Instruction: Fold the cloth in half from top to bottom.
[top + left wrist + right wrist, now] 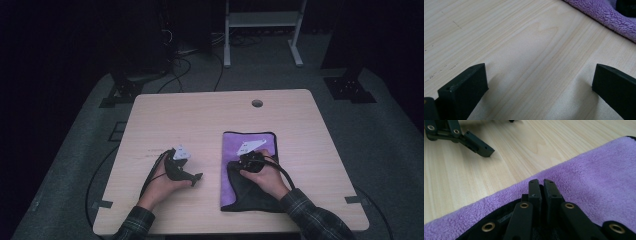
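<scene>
The right claw (541,185) is seen pressed together on a fold of the purple cloth (594,177) — spread on the table's (200,120) right half. The left claw (539,82) is held wide over bare wood — beside the cloth.

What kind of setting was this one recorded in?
Probably a lab or recording room, not a home. A plain wooden table stands alone on grey floor with dark surroundings, cables run across the floor behind it, and the base of a white metal stand rises at the back.
</scene>
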{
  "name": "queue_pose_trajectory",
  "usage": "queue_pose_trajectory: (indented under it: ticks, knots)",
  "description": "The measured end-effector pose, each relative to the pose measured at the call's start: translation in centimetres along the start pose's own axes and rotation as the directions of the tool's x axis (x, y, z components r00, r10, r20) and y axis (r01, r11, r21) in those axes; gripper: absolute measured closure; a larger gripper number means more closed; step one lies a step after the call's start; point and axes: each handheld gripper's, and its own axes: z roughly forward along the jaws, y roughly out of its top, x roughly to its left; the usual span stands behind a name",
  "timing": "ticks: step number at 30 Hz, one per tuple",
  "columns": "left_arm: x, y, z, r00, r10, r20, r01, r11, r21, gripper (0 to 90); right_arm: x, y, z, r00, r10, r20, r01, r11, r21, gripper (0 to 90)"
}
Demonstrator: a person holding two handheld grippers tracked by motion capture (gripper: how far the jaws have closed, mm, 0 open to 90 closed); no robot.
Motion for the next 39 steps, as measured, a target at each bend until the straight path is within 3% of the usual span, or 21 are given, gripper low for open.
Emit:
queue_pose_trajectory:
  ticks: [6,16,25,33,39]
  knots:
    - [0.0,0.0,0.0,1.0,0.003,0.0,-0.003,1.0,0.003,0.0,-0.3,0.1,-1.6,0.999,0.037,-0.026,-0.037,0.999,-0.028,84.8]
    - [0.0,0.0,0.0,1.0,0.001,0.0,-0.001,1.0,0.002,0.0,-0.5,-1.4,-5.5,0.9975,0.069,-0.013,-0.07,0.995,-0.07,84.9]
    - [0.0,0.0,0.0,1.0,0.001,0.001,-0.001,1.0,0.002,0.0,0.5,-4.3,-9.5,0.9963,0.084,0.021,-0.082,0.993,-0.081,84.9]
    - [0.0,0.0,0.0,1.0,-0.004,0.0,0.004,1.0,-0.002,0.0,1.3,-7.0,-11.8,0.9941,0.099,0.044,-0.096,0.994,-0.061,84.9]
    - [0.0,0.0,0.0,1.0,-0.004,0.0,0.004,1.0,-0.002,0.0,2.1,-8.8,-13.2,0.9927,0.115,0.036,-0.113,0.992,-0.055,84.8]
